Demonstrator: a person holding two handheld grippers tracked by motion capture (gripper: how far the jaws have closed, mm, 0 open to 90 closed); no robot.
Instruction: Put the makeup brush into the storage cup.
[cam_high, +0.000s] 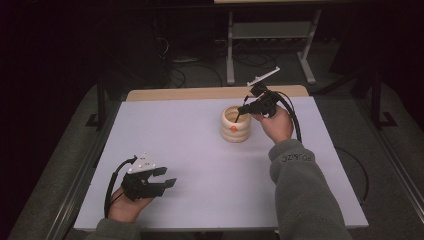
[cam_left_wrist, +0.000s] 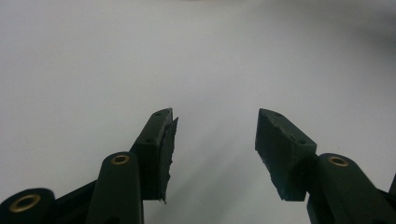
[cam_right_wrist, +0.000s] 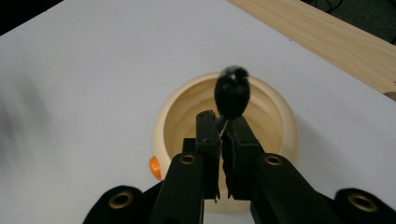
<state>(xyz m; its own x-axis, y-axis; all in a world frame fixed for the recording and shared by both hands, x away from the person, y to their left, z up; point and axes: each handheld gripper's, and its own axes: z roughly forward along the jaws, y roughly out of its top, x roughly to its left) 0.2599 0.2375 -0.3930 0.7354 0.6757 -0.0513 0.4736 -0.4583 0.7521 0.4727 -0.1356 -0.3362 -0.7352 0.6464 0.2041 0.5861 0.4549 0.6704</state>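
Over the cream ribbed pot (cam_right_wrist: 224, 140), toward the far right of the white table (cam_high: 190, 145), my right gripper (cam_right_wrist: 223, 123) has its jaws clamped narrow on a black fuzzy brush (cam_right_wrist: 232, 95) whose tuft hangs above the pot's hollow. My left gripper (cam_left_wrist: 215, 140) rests near the front left edge, jaws apart around nothing. Beyond the table's wooden far strip (cam_high: 200, 93) lies a dark floor with cables.

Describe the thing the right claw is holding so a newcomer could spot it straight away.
Start at the white table and find the cream ribbed pot near its far edge. The right claw hangs over the pot's mouth, shut on a small black fuzzy brush, the one dark, furry thing against pale surroundings.
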